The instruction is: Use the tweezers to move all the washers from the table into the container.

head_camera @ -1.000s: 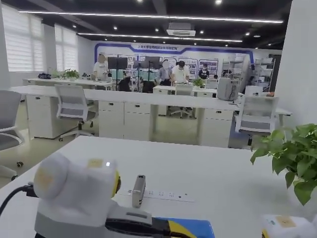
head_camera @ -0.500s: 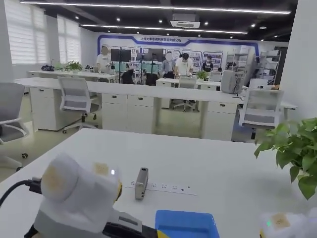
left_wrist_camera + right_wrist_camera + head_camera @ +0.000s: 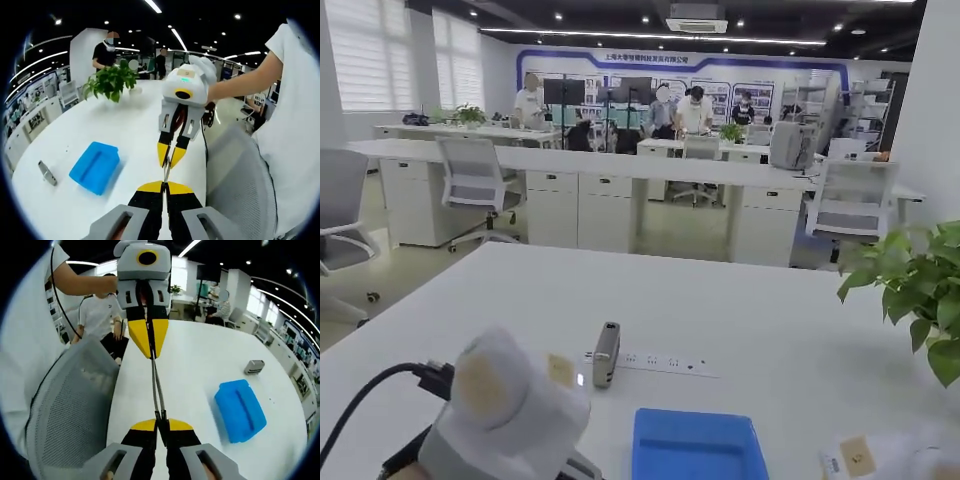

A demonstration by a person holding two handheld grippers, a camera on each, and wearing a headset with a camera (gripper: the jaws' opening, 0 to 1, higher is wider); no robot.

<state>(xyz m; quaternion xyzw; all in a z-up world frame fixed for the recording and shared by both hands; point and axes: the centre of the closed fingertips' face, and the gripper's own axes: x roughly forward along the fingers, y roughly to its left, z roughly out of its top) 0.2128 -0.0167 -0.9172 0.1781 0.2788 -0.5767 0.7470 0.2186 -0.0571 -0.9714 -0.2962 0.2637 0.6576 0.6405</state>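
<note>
Thin metal tweezers (image 3: 156,385) stretch between my two grippers above the white table's near edge. In the right gripper view my right gripper (image 3: 159,424) is shut on one end, and the left gripper (image 3: 149,342) faces it, shut on the other end. The left gripper view shows the same hold: the left gripper (image 3: 163,187) is closed on the tweezers (image 3: 166,172), with the right gripper (image 3: 170,155) opposite. The blue container (image 3: 698,445) (image 3: 95,166) (image 3: 240,410) lies on the table beside them. I see no washers.
A small grey device (image 3: 606,353) (image 3: 255,366) stands by a power strip (image 3: 650,362) behind the container. A potted plant (image 3: 915,290) (image 3: 111,82) is at the table's right end. A mesh chair (image 3: 75,405) and a person are close by the near edge.
The head view has tilted down, so more of the blue container shows. The white-wrapped gripper body at lower left sits lower and has turned.
</note>
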